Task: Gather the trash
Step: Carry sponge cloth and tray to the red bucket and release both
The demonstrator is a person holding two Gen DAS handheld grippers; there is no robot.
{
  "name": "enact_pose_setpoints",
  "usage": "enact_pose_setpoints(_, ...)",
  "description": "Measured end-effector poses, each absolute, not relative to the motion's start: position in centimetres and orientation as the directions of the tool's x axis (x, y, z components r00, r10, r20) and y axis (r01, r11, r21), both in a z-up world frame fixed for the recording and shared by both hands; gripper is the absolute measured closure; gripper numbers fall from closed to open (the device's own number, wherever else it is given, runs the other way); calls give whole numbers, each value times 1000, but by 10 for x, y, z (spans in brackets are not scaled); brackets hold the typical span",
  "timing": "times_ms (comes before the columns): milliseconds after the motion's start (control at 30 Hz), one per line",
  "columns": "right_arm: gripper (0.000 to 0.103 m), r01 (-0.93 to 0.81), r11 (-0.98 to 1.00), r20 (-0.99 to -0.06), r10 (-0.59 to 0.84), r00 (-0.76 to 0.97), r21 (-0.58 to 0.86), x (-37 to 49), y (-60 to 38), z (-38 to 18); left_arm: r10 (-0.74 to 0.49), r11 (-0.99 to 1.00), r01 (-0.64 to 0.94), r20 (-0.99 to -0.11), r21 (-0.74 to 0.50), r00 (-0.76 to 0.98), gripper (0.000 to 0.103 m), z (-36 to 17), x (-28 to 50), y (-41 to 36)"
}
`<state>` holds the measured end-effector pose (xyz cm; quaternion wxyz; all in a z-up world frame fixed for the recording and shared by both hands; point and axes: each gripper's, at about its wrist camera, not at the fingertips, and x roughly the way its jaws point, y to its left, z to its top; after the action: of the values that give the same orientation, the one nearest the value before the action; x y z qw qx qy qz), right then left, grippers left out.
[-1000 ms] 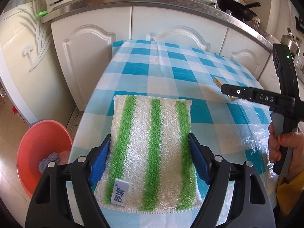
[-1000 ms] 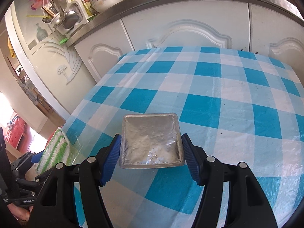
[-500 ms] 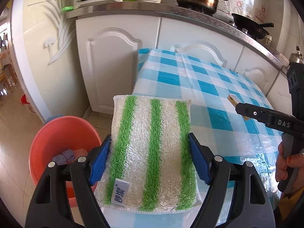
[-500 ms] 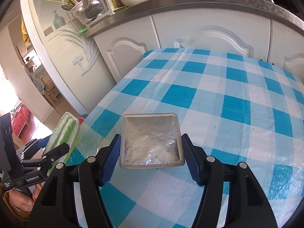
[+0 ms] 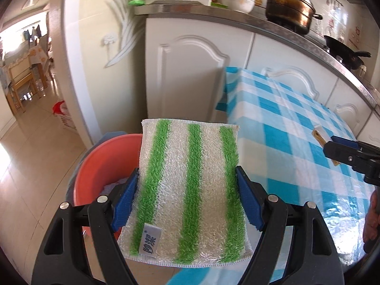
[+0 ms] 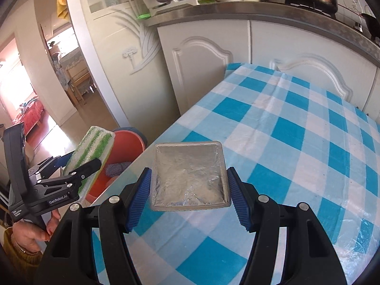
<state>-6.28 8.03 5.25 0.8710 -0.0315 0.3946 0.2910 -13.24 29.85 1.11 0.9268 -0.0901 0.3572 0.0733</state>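
Note:
My left gripper [image 5: 187, 201] is shut on a white scouring pad with green stripes [image 5: 190, 185] and holds it in the air over the red basin [image 5: 104, 163] on the floor left of the table. The pad [image 6: 91, 147] and left gripper also show in the right wrist view. My right gripper [image 6: 190, 190] is shut on a square silver foil packet [image 6: 190, 175] and holds it above the left edge of the blue-and-white checked tablecloth [image 6: 296, 137]. The right gripper [image 5: 332, 149] also shows in the left wrist view. The basin [image 6: 123, 149] holds some bluish scraps.
White kitchen cabinets [image 5: 197, 71] stand behind the table, with pots and bowls [image 5: 287, 7] on the counter. A small yellowish scrap [image 5: 319, 135] lies on the cloth by the right gripper's finger. A doorway [image 5: 26, 71] opens at left onto a tiled floor.
My left gripper has carried the pad leftwards off the table to above the red basin. My right gripper has moved the foil packet left towards the table's edge.

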Motion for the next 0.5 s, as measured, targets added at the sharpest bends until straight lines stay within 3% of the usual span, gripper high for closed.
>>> enact_pose_setpoints(500, 39, -673, 732, -724, 520, 453, 105, -79, 181, 57, 188, 938, -337, -699, -81, 690, 25, -18, -144, 358)
